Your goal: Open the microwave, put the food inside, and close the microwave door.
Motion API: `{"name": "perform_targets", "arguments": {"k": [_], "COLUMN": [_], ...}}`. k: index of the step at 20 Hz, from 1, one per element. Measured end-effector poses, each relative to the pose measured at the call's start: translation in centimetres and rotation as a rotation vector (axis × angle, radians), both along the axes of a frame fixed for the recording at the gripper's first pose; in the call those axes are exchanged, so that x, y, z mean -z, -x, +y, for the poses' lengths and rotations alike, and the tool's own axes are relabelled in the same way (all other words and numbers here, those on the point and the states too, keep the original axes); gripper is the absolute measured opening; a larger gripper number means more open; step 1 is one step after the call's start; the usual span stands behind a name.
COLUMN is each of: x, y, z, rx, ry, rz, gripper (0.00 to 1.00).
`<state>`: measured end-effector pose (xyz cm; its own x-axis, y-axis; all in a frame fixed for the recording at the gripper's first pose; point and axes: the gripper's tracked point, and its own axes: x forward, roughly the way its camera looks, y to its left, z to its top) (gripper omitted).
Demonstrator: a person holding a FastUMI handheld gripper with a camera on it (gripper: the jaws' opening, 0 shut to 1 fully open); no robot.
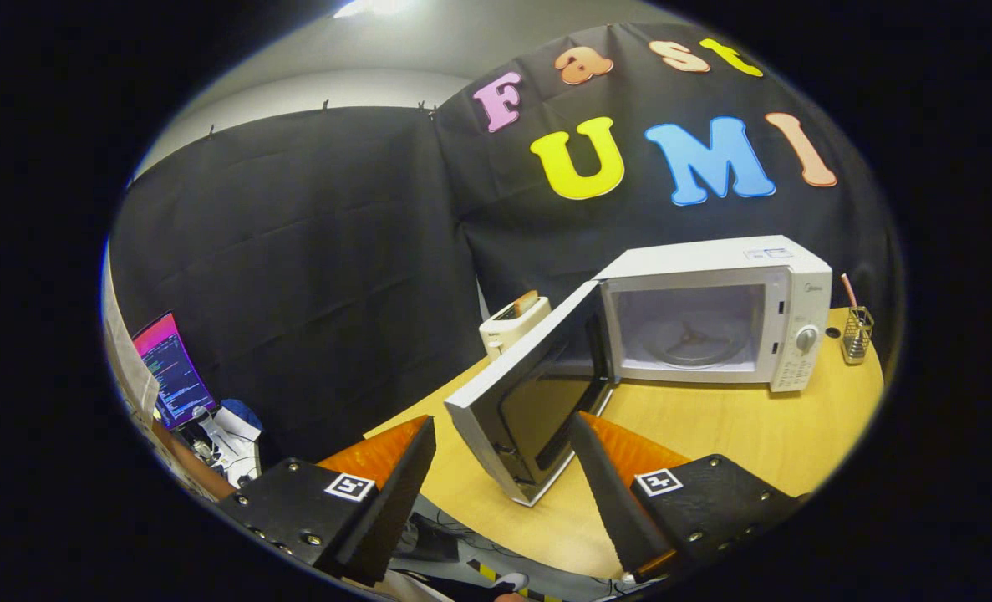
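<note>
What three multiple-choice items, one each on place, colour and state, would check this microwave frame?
1. Where is the toaster?
A. On top of the microwave
B. Left of the microwave, behind its door
C. Between the fingers

2. What colour is the microwave's casing?
A. White
B. Red
C. Black

3. How does the gripper stand?
A. Shut on the door
B. Shut on the toaster
C. Open, holding nothing

Answers: 1 B, it stands on the table past the swung-out door. 2 A, top and front panel are white. 3 C, the fingers are spread, with the door's edge in the gap.
</note>
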<state>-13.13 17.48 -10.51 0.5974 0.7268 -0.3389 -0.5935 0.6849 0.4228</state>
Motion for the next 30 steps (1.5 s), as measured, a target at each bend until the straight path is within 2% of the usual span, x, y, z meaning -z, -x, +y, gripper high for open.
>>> {"name": "perform_targets", "arguments": {"k": [10, 17, 23, 30], "x": [4.8, 11.2, 15.5, 18.6], "y": [-2.6, -2.7, -0.8, 0.7], "z": [-11.5, -17.4, -19.0, -17.8], "rx": [0.123, 0.185, 0.182, 0.161], "ry": [0.059, 0.126, 0.153, 0.127], "rz": [0.11, 0.238, 0.348, 0.484], "gripper": [0.97, 0.97, 0.98, 0.96]}}
